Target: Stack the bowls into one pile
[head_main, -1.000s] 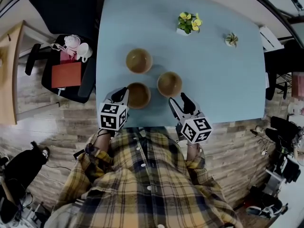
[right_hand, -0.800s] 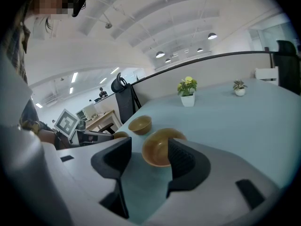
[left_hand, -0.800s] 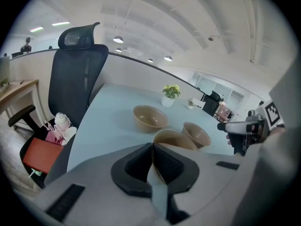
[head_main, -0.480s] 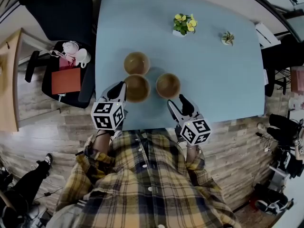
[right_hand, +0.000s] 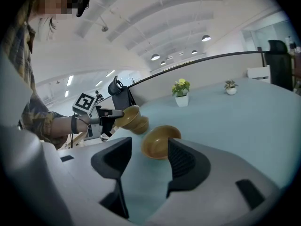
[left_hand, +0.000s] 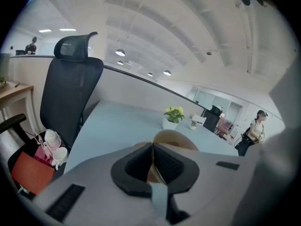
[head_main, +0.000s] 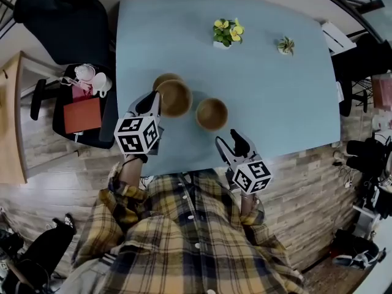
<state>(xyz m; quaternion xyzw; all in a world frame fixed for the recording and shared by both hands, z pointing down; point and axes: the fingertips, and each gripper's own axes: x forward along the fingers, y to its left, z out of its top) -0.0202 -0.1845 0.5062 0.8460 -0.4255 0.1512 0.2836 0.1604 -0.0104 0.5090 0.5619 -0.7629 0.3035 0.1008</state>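
A pale blue table (head_main: 275,90) is filling the top of the head view, with a person in a plaid shirt (head_main: 184,237) standing at its near edge. A black chair (head_main: 61,20) is standing off its left corner.

The left gripper (head_main: 153,101) is reaching over the table's left part with its jaws pinched tight on the rim of one bowl (head_main: 176,98). This held bowl is hanging clear of the table, tilted, over the far bowl (head_main: 162,78) and covering most of it. Whether the two are touching I cannot tell.

The right gripper (head_main: 233,141) is hovering near the table's front edge with its jaws spread wide and nothing between the pads. In its own view the near bowl (right_hand: 160,142) is showing through the gap, sitting upright on the table just beyond the tips and to the right of the other two.

Far back, yellow flowers (head_main: 226,32) in a white pot are standing, and a smaller plant (head_main: 284,45) is sitting to their right.
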